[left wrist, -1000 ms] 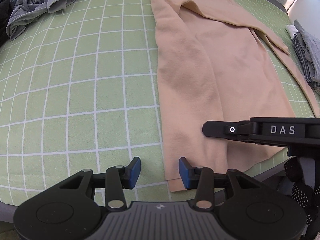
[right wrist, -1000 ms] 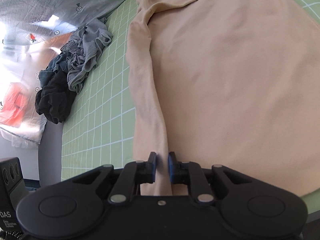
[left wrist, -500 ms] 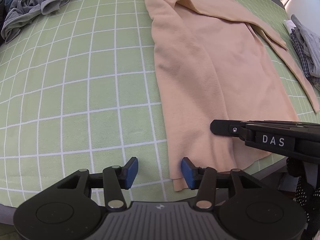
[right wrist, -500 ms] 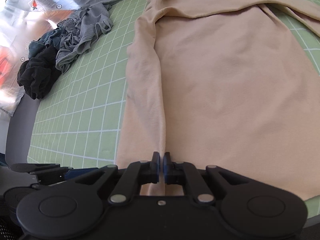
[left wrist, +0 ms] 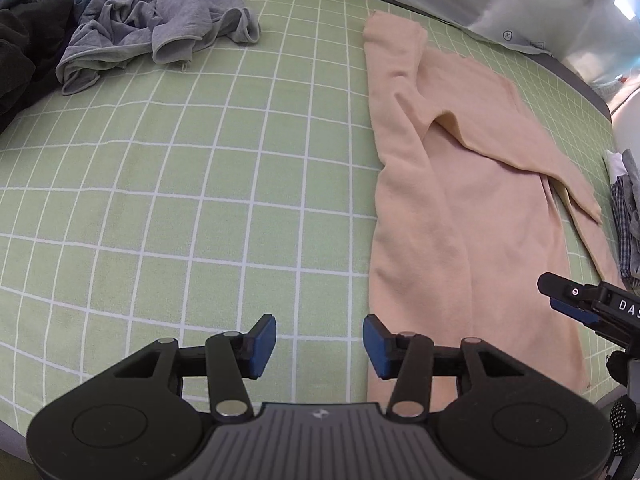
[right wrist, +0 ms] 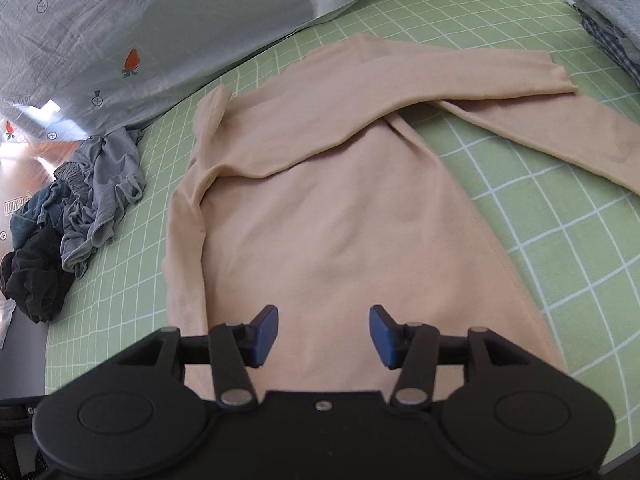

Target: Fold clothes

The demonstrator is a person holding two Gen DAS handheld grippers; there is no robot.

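A peach long-sleeved top (left wrist: 460,208) lies flat on the green checked cloth (left wrist: 180,200); it also shows in the right wrist view (right wrist: 340,220). Its left side is folded inward and one sleeve lies across the chest; the other sleeve (right wrist: 560,132) stretches to the right. My left gripper (left wrist: 319,344) is open and empty above the cloth, just left of the top's hem. My right gripper (right wrist: 323,334) is open and empty above the lower middle of the top; it also shows at the right edge of the left wrist view (left wrist: 580,300).
A heap of grey and dark clothes (left wrist: 140,20) lies at the far left, also in the right wrist view (right wrist: 80,208). Folded checked and grey clothes (right wrist: 608,12) sit at the far right. A pale printed sheet (right wrist: 160,20) borders the far edge.
My right gripper has let go of the top's folded edge and opened. Both grippers have risen and drawn back, so more of the top and cloth shows.
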